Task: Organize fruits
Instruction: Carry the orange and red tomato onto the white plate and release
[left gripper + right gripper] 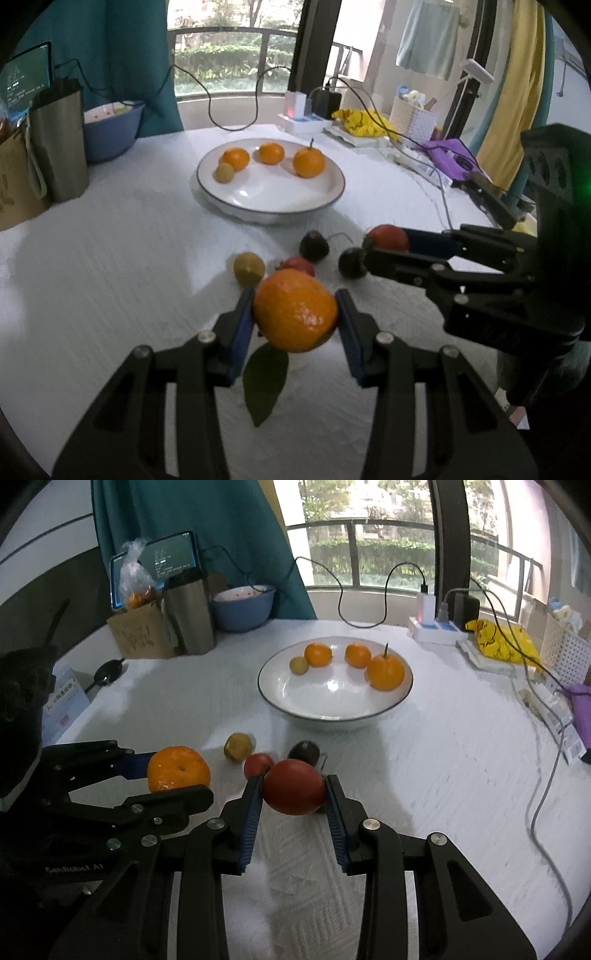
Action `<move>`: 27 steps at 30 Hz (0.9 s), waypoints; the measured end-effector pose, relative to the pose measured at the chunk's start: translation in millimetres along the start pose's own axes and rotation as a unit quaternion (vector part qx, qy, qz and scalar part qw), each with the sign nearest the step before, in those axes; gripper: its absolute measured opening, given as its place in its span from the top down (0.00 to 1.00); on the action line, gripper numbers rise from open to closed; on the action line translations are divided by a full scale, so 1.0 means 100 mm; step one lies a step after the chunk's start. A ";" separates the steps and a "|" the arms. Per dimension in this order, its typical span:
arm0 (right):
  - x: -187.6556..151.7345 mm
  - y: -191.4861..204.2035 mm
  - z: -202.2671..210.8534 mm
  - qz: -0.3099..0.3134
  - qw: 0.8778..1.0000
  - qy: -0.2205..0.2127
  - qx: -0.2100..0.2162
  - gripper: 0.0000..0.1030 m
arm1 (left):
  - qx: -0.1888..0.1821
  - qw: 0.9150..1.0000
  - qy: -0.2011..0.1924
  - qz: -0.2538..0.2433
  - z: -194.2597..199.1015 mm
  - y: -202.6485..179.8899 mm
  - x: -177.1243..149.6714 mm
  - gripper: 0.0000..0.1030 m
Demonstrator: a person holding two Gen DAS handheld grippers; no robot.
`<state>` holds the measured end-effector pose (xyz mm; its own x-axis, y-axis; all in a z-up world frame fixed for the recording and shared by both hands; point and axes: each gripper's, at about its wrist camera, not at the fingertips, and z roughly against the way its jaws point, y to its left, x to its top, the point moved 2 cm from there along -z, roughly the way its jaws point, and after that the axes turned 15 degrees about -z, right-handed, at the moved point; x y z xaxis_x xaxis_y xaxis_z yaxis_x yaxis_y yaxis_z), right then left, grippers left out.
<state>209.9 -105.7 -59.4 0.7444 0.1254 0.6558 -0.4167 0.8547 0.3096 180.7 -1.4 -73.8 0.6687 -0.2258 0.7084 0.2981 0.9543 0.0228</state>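
Fruits sit in both tongs: the left gripper (pixel 295 314) is clamped on an orange (pixel 295 310), the right gripper (pixel 293 794) on a red fruit (pixel 294 791). Straight ahead of both lies the white bowl (pixel 334 716); loose fruit lies between. Neither arm looks clearly nearer, and the bowl's near side is bare.

Left wrist view: looks forward along its own fingers, low and close over the worktop (pixel 110 258), facing the window; the right hand-held gripper (pixel 384 243) enters at right of frame. Right wrist view: same heading, equally near; the left hand-held gripper (pixel 177 775) enters at lower left. Both views share the white bowl (pixel 332 195) (pixel 269 698) at upper centre
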 end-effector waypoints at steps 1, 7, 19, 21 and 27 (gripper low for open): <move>0.03 -0.01 0.01 0.000 1.000 -0.003 0.000 0.65 | 0.001 1.000 -0.001 0.000 0.00 0.02 0.02 0.57; 0.20 -0.07 0.00 -0.002 1.000 -0.013 0.000 0.65 | 0.002 1.000 -0.009 -0.003 -0.03 0.08 0.15 0.57; 0.49 -0.19 -0.09 -0.006 1.000 -0.022 -0.006 0.65 | 0.003 1.000 -0.017 -0.004 -0.17 0.24 0.42 0.57; 0.53 -0.21 -0.12 -0.006 1.000 -0.022 -0.008 0.65 | 0.003 1.000 -0.018 -0.004 -0.21 0.28 0.46 0.57; 0.68 -0.25 -0.22 -0.007 1.000 -0.021 -0.014 0.65 | 0.003 1.000 -0.021 -0.002 -0.33 0.41 0.58 0.57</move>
<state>282.8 -107.4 -37.3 0.7269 0.0925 0.6805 -0.3919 0.8696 0.3004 254.1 18.0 -55.7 0.6386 -0.2217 0.7369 0.2961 0.9547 0.0306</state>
